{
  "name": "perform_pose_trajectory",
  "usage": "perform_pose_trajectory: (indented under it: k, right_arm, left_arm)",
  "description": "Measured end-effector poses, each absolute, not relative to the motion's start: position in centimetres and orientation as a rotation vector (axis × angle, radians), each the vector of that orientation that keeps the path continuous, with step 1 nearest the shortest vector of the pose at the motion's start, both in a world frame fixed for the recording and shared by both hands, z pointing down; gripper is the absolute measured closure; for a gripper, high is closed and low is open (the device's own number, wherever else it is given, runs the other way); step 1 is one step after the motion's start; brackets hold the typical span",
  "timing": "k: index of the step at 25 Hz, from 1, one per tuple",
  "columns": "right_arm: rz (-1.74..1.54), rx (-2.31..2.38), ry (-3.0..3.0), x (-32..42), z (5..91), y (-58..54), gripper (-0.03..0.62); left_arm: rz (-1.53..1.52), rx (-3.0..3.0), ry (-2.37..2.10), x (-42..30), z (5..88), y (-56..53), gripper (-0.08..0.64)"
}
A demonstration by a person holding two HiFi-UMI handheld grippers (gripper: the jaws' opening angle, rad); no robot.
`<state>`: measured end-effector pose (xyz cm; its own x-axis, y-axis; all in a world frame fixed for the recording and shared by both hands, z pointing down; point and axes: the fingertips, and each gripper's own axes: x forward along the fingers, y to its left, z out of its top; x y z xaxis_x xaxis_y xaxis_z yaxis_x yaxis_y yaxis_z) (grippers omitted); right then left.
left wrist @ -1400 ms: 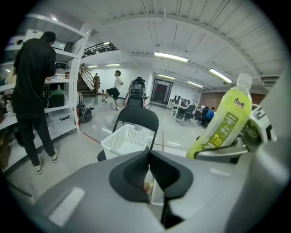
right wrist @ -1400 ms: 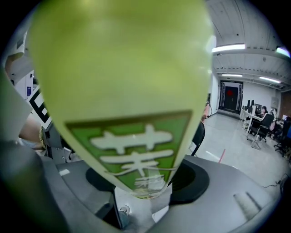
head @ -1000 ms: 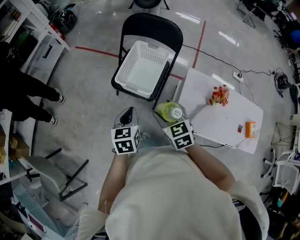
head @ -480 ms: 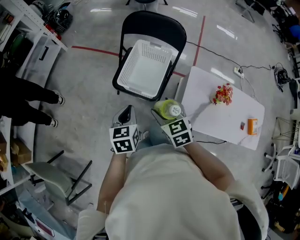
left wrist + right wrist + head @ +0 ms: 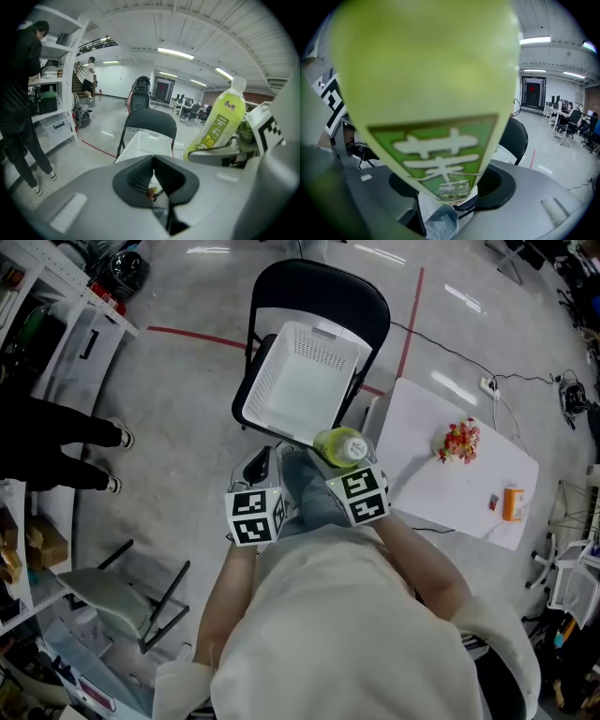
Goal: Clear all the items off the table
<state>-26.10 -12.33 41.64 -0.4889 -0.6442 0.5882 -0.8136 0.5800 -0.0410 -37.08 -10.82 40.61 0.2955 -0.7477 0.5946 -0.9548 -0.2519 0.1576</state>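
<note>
My right gripper [image 5: 341, 454] is shut on a yellow-green drink bottle [image 5: 339, 445] with a white cap, held upright just over the near rim of the white basket [image 5: 302, 381]. That basket sits on a black folding chair [image 5: 323, 298]. The bottle's label [image 5: 440, 159] fills the right gripper view. In the left gripper view the bottle [image 5: 215, 124] stands at the right. My left gripper [image 5: 255, 468] hangs beside it to the left, jaws together and holding nothing. A red bunch [image 5: 457, 440] and an orange item [image 5: 512, 503] lie on the white table [image 5: 422, 484].
A person in black [image 5: 56, 437] stands at the left by white shelving [image 5: 66, 287]. A grey chair [image 5: 112, 596] is at lower left. Red tape lines and a cable [image 5: 469, 362] run over the floor behind the table.
Both grippers have moved forward towards the chair. The bottle has travelled from beside the table's corner to the basket's near rim. The right gripper's hold looks the same.
</note>
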Motion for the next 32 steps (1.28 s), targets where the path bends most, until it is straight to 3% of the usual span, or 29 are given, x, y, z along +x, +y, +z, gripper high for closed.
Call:
perform_pose_trajectory:
  k: [32]
  right_arm:
    - [0.57,1.26,-2.141,-30.0,57.3,-35.8,0.291]
  left_arm:
    - [0.65,2.044,-1.294,-37.3,52.7,-29.0,0.551]
